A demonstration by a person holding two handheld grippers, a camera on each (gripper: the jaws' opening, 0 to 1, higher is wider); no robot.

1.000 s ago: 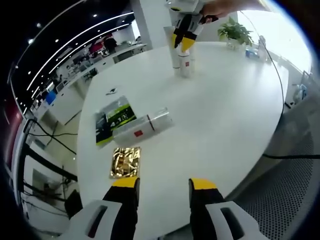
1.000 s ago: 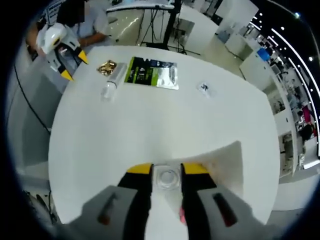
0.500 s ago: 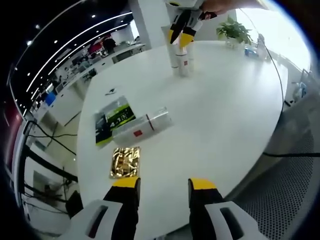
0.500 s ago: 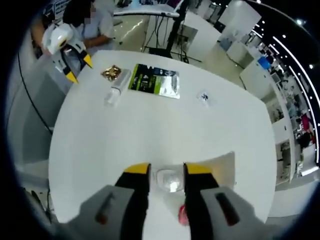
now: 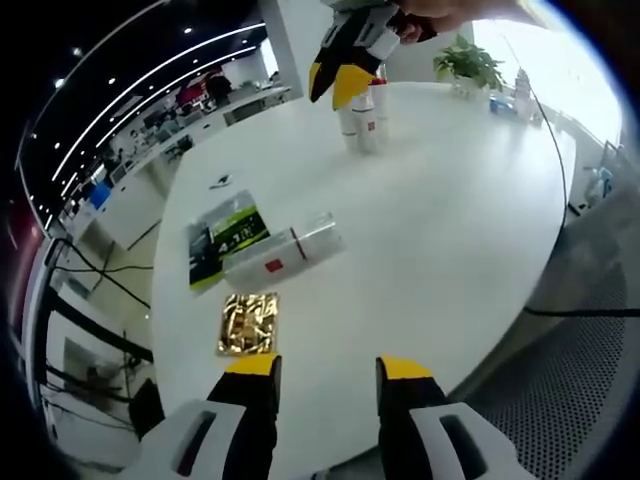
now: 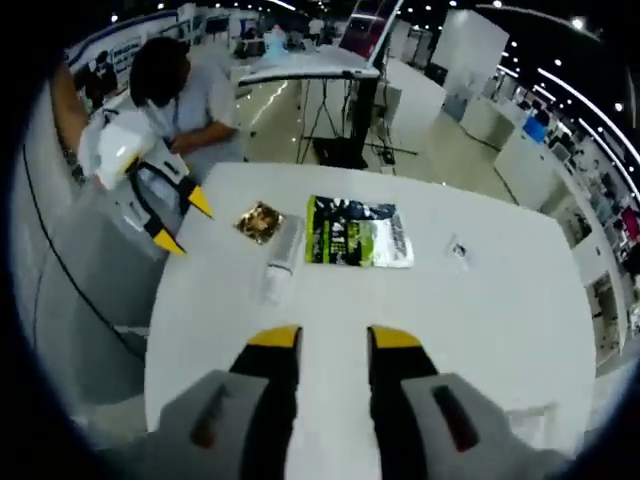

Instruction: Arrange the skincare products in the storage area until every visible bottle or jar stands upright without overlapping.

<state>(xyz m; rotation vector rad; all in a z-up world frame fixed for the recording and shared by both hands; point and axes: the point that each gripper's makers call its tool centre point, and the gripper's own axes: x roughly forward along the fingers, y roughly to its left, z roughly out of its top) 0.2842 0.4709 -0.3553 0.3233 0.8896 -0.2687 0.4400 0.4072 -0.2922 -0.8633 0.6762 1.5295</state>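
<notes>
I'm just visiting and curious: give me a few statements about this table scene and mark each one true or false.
1. A clear bottle lies on its side on the white table. True.
2. The left gripper is clamped on that bottle. False: its jaws stand open with nothing between them.
3. Two bottles stand upright at the far end of the table. True.
4. The gold packet sits on top of the green pouch. False: it lies on the table beside it.
5. The right gripper is open. True.

clear bottle (image 5: pixel 283 255) lies flat beside sachet (image 5: pixel 225 236).
</notes>
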